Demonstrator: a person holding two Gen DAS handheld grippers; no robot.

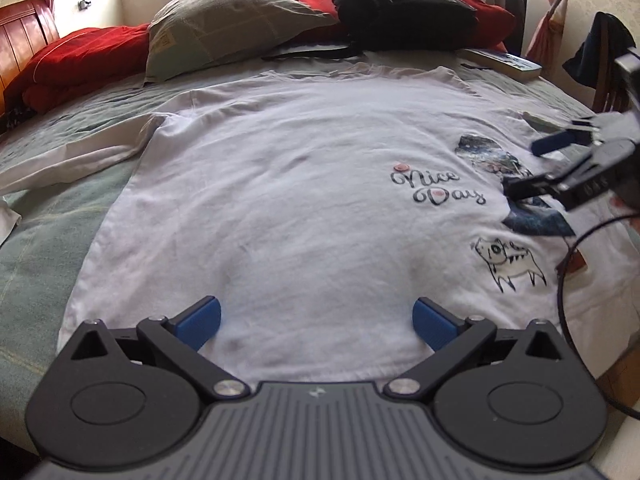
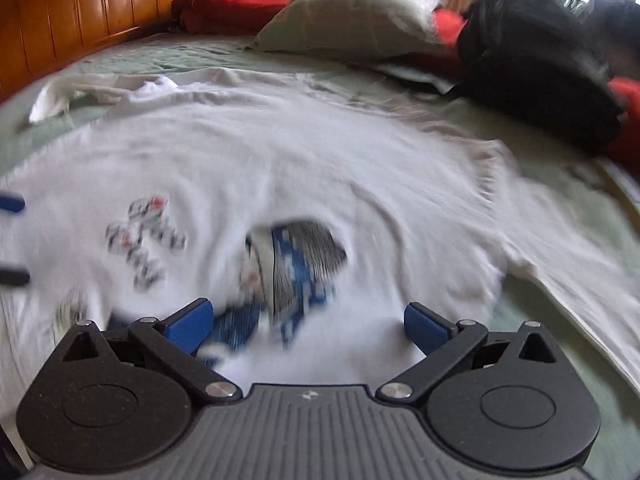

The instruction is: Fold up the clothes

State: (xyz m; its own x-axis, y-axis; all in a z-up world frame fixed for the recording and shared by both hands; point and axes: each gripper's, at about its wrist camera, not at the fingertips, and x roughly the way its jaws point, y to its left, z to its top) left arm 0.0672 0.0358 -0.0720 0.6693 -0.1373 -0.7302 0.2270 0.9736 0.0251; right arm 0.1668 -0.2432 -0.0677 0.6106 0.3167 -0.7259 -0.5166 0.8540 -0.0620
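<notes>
Room: bedroom lit from windows at the far side, with a wooden headboard (image 2: pixel 80 4) and pinkish curtains (image 1: pixel 548 20).
Bed: green sheet (image 1: pixel 36 248) covers it — it carries everything in view.
T-shirt: white T-shirt (image 1: pixel 280 184) lies spread flat, print side up, across the middle of the bed; its hem is at the near edge, just under the left gripper.
Sleeve: one long sleeve (image 1: pixel 72 164) trails off to the left in the left wrist view; the other runs to the right in the right wrist view.
Print: "Nice Day" lettering (image 1: pixel 438 188), a small drawn animal (image 1: pixel 508 264) nearer, and a dark blue figure, all on the right part of the shirt.
Left gripper: left gripper (image 1: pixel 316 322) hangs over the near hem with its blue pads spread wide and only flat cloth between them — not pinching.
Right gripper: right gripper (image 2: pixel 308 326) is over the printed area, fingers spread wide, nothing held; its view is motion-blurred. Seen from the left wrist camera it sits at the right edge, above the blue figure.
Far side: grey-green pillow (image 1: pixel 232 24), red bedding (image 1: pixel 76 60) and a black bag (image 1: pixel 400 4) lie along the far edge, apart from the shirt.
Right far corner: a book (image 1: pixel 506 62) near the bed's edge.
</notes>
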